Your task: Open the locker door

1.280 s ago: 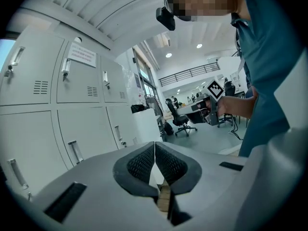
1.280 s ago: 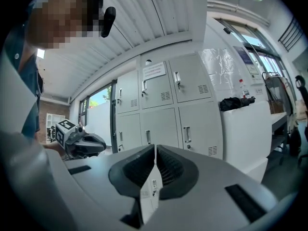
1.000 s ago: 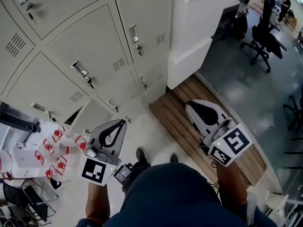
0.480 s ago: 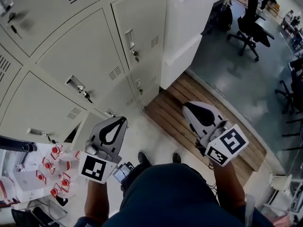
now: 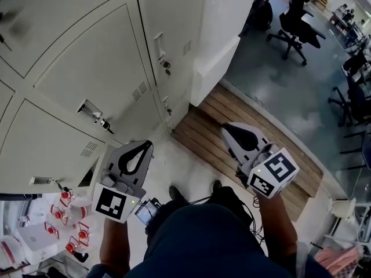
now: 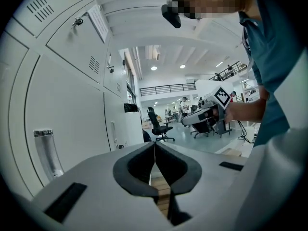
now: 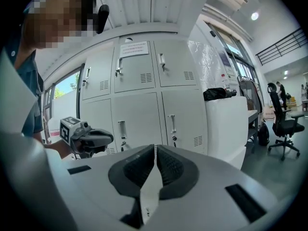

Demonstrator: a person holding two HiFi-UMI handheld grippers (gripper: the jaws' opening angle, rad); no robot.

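Observation:
A bank of pale grey lockers [image 5: 87, 62] fills the upper left of the head view, every door in sight closed. Each door has a small metal handle, such as the handle [image 5: 93, 113] on the middle door and the handle [image 5: 161, 50] on the rightmost column. My left gripper [image 5: 149, 146] is shut and empty, held away from the doors at knee height. My right gripper [image 5: 225, 128] is also shut and empty, over the wooden boards. In the right gripper view the shut right gripper [image 7: 155, 148] faces the locker doors [image 7: 183, 112], with the left gripper [image 7: 109, 139] at its left.
A white cabinet [image 5: 229, 33] stands against the lockers' right end. A slatted wooden platform [image 5: 194, 133] lies on the floor below it. Office chairs [image 5: 295, 19] stand at the back right. A low white table [image 5: 35, 236] with several red-capped bottles is at the lower left.
The head view has swung, so the lockers slid up and left in the picture. Both grippers stay shut and hold about the same place in front of me.

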